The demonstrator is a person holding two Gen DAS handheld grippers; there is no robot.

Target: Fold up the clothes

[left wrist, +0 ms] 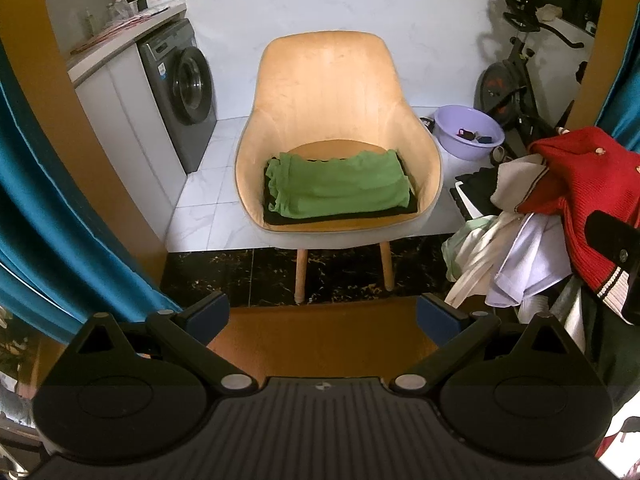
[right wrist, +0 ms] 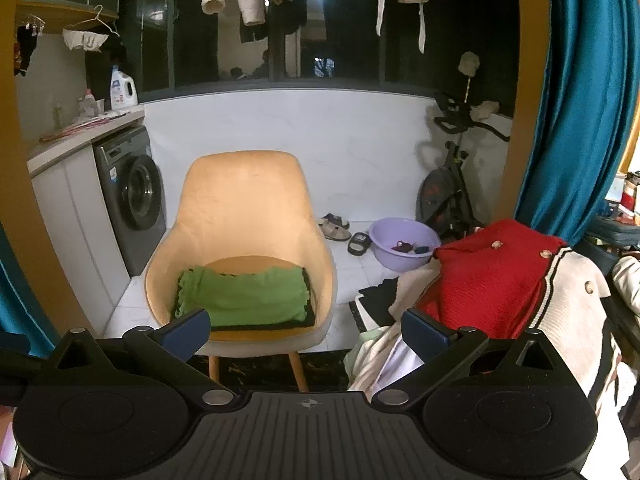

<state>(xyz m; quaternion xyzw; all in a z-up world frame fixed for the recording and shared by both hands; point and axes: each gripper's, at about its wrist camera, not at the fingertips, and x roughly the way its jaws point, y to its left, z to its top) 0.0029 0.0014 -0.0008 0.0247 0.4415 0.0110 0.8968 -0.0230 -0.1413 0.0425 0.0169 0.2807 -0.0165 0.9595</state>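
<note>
Where chair [left wrist: 332, 92] stands, green garment [left wrist: 340, 184] ahead

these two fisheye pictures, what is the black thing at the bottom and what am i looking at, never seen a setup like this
The black thing is a hand-held claw with two blue-padded fingers; a person carries one in each hand, and a camera on each looks forward along the fingers. One picture is from the left claw, the other from the right claw. Both are open and hold nothing.

Ahead stands a tan chair in a laundry corner. On its seat lies a folded green garment on top of a dark one. To the right is a pile of unfolded clothes, topped by a red knit cardigan. Behind are a washing machine, a purple basin and an exercise bike.
</note>
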